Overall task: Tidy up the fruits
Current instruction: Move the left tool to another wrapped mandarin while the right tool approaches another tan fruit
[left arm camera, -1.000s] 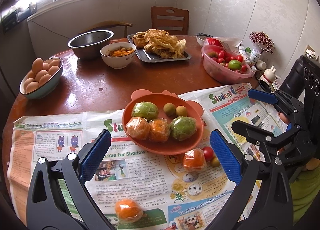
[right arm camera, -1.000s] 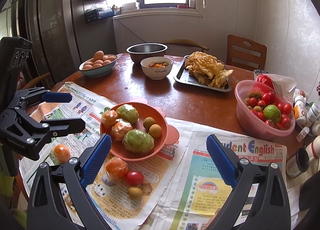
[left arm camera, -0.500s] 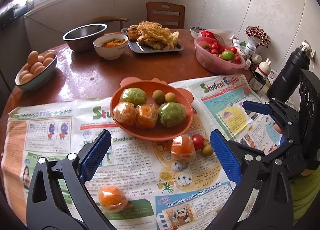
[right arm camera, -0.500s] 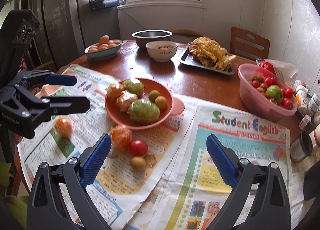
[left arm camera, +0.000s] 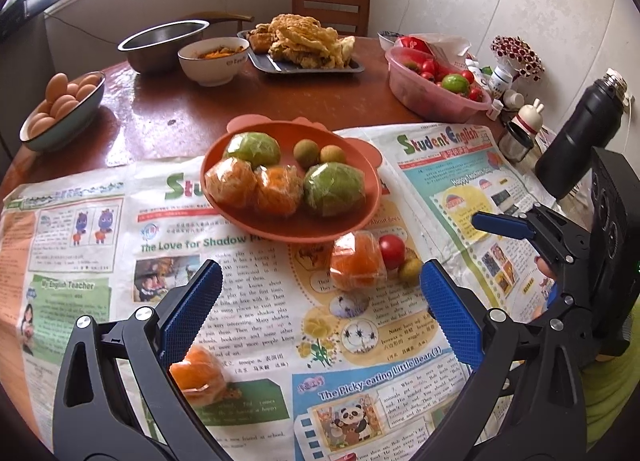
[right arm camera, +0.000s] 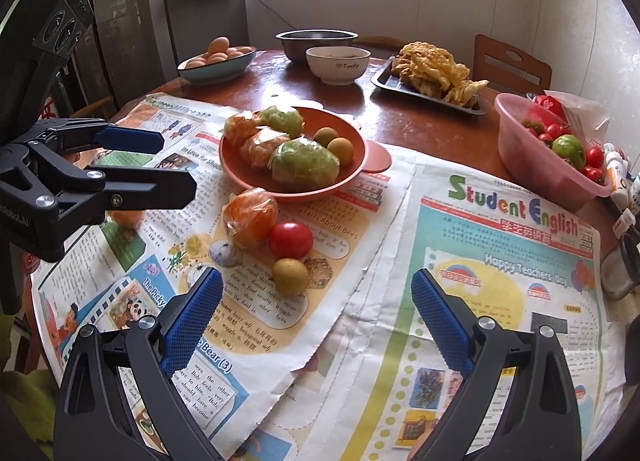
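An orange plate on the newspaper holds wrapped oranges, wrapped green fruits and two small yellow-green fruits. In front of it lie a wrapped orange, a red tomato and a small yellow fruit. Another wrapped orange lies nearer, by my left gripper's left finger. My left gripper hovers open above the paper, empty. My right gripper is open too, empty, with the loose fruits just beyond its left finger.
Newspaper covers the near half of the round wooden table. Behind stand a bowl of eggs, a steel bowl, a white bowl, a tray of fried food and a pink basin of tomatoes. A black flask stands right.
Both grippers have drawn back and lowered toward the near edge of the table, so the plate and loose fruits sit farther ahead. Both stayed open; no fruit has moved.
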The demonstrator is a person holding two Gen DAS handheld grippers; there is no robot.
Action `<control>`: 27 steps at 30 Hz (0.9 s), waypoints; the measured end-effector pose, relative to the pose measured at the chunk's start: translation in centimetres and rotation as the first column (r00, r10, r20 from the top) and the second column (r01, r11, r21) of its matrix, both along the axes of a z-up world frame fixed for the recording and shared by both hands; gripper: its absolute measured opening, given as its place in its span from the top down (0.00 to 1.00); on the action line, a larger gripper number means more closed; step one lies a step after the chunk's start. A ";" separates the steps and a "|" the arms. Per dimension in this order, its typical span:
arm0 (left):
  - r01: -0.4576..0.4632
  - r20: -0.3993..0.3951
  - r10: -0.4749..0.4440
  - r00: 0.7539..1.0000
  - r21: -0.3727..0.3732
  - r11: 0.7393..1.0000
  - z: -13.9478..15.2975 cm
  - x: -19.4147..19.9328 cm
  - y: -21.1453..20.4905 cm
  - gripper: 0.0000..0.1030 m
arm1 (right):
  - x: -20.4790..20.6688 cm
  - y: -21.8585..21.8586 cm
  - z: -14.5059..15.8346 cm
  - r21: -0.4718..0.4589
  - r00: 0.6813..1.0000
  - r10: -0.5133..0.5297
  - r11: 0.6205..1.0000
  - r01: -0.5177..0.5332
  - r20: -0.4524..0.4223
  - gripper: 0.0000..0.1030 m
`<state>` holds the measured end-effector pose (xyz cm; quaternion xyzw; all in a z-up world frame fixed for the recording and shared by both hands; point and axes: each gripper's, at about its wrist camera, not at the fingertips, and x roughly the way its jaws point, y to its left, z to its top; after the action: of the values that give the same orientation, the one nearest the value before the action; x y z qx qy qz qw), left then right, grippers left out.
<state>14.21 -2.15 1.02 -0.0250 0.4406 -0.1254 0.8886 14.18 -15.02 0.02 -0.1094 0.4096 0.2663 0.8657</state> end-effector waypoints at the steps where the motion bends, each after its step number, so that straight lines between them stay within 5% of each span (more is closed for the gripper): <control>1: 0.000 -0.003 0.000 1.000 0.001 1.000 -0.1 -0.3 0.0 0.10 | 0.0 0.1 -0.1 -0.001 1.000 0.003 1.000 -0.003 -0.001 0.09; 14: -0.044 -0.008 0.044 0.999 0.049 0.998 -0.8 -3.5 2.6 0.10 | 1.0 1.8 -1.9 -0.034 0.999 0.025 0.999 -0.027 -0.037 0.32; 22: -0.073 0.010 0.072 0.997 0.058 0.996 -0.6 -4.8 4.0 0.10 | 0.9 2.4 -2.5 -0.040 0.997 0.056 0.997 -0.059 -0.053 0.77; 27: -0.113 0.024 0.111 0.994 0.075 0.991 -0.4 -5.2 5.7 0.10 | 0.5 2.9 -2.4 -0.031 0.995 0.080 0.996 -0.082 -0.062 0.77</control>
<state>9.03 3.53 0.65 -0.0143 0.4341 -0.0587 0.8988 14.71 -12.11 -2.40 -0.1322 0.4352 0.2974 0.8395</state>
